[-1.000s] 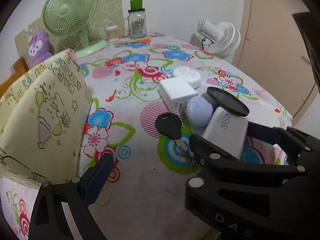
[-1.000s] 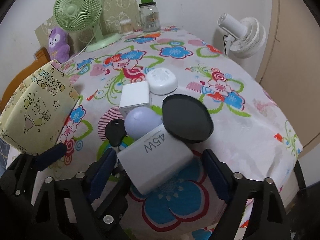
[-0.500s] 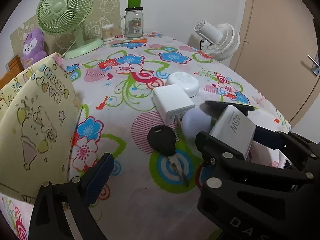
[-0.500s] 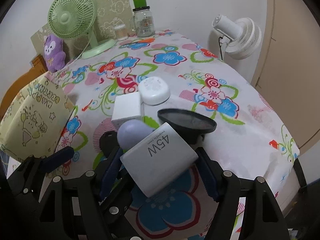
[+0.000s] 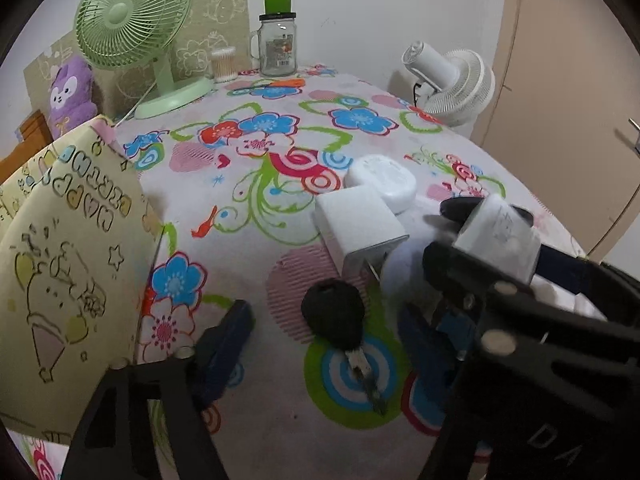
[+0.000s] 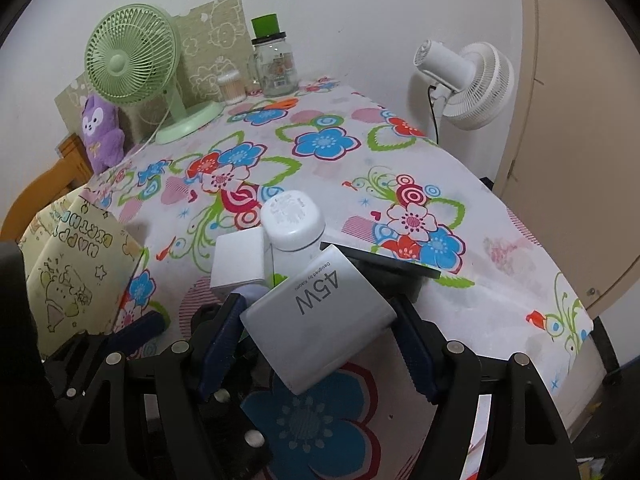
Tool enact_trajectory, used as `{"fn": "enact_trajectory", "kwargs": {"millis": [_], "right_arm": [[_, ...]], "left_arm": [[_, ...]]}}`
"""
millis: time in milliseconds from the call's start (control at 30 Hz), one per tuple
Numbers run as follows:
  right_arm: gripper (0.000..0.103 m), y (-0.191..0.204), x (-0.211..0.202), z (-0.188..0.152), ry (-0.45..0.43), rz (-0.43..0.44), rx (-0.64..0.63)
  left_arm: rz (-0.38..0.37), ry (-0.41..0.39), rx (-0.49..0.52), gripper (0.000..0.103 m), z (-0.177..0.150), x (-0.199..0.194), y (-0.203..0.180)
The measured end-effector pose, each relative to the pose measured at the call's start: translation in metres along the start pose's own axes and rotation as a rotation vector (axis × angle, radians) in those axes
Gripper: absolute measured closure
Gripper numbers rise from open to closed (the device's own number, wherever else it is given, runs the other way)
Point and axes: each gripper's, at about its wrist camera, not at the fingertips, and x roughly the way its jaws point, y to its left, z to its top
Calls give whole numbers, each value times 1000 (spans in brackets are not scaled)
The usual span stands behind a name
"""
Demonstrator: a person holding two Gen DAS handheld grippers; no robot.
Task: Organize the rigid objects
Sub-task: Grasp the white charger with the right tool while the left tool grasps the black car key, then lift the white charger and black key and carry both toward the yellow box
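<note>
White rectangular 45W charger block (image 6: 320, 320) sits clenched between right gripper (image 6: 320, 344) pads, tilted, lifted off the floral tablecloth (image 6: 400, 168); it lay lower a second ago. Crowding it: white cube plug adapter (image 5: 356, 224), white rounded case (image 5: 380, 180), black disc (image 6: 384, 264), black-headed key (image 5: 340, 320). Left gripper (image 5: 324, 332) jaws just narrowed, straddling key, not gripping. Yellow birthday gift bag (image 5: 60, 264) left, contents unseen.

A table under a flowered cloth (image 6: 460, 184) carries everything. At its far edge stand a green desk fan (image 6: 132, 64), a glass jar with a green lid (image 6: 276, 64) and a small tub of cotton swabs (image 6: 232, 88). Nearer lie a round white case (image 5: 380, 178), a white plug cube (image 5: 356, 224), a black-headed key (image 5: 340, 320) and a flat black disc (image 6: 384, 264). A yellow birthday bag (image 5: 60, 264) stands at the left.
</note>
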Motion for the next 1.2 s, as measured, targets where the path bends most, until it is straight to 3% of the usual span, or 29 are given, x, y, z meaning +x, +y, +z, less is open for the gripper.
{"fn": "enact_trajectory", "kwargs": {"millis": [200,267,533,1200], "right_arm": [[28,0,7,1,21,15,3],[28,0,8,2,21,16,5],[28,3,7,1,26,15,1],[27,31,-33,0,-40,29,-50]], "left_arm": [[12,-8,2,65,5,2,0],[12,-6,3,70,6,3,1],[19,-3,-4,71,5,-2,4],[44,-88,-19,71,4,-53,16]]}}
